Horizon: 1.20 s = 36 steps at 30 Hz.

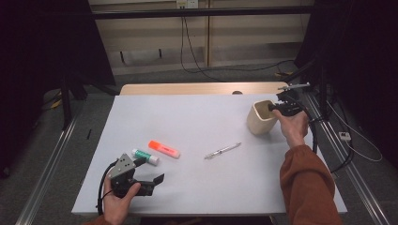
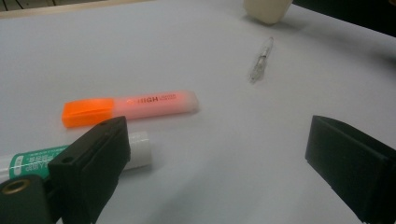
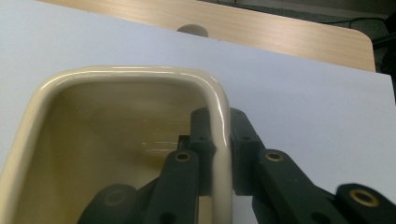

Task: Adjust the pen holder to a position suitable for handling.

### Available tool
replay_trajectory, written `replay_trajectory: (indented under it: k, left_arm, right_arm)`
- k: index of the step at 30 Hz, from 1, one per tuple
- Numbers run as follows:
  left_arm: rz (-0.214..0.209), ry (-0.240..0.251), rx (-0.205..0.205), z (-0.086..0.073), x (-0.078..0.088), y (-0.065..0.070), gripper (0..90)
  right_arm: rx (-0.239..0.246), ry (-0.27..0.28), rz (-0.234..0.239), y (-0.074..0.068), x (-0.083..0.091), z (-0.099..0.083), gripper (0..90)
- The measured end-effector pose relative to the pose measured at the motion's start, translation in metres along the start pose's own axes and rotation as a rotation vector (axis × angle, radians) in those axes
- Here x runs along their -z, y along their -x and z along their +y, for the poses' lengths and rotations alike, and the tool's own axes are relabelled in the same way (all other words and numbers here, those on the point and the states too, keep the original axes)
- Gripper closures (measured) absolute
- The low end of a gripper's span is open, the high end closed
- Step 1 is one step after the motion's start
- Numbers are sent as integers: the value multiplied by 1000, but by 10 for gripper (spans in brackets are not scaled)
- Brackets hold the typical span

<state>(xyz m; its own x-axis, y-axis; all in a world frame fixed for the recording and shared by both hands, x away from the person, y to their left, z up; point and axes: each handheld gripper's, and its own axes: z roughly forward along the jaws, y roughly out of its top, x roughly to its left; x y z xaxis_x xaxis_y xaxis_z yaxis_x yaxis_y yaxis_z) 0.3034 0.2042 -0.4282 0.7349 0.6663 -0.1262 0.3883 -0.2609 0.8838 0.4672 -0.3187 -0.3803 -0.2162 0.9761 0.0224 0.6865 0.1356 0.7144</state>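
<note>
Right gripper view: jaws pinch the cup (image 3: 140, 79) wall, one inside, one outside.
Cup: far right of the worktop (image 1: 197, 117), tilted.
Left gripper (image 1: 155, 180): jaws wide, empty, near edge.
Pen (image 1: 222, 150): nearest loose item to the cup, long axis pointing towards it.

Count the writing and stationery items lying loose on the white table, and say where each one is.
3. The glue stick lies nearest the left gripper, the orange highlighter just beyond it, and the clear pen mid-table. The cup may hide more.
</note>
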Motion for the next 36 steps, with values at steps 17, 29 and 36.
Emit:
replay_trajectory:
  k: [17, 29, 36]
  left_arm:
    - [3, 2, 2, 0, 0, -1, 66]
    - [6, 3, 0, 0, 1, -1, 66]
    - [2, 4, 4, 0, 1, -1, 66]
  right_arm:
    - [30, 66, 68, -13, 10, 7, 825]
    - [159, 104, 211, -43, 8, 17, 824]
    - [203, 115, 236, -63, 8, 26, 825]
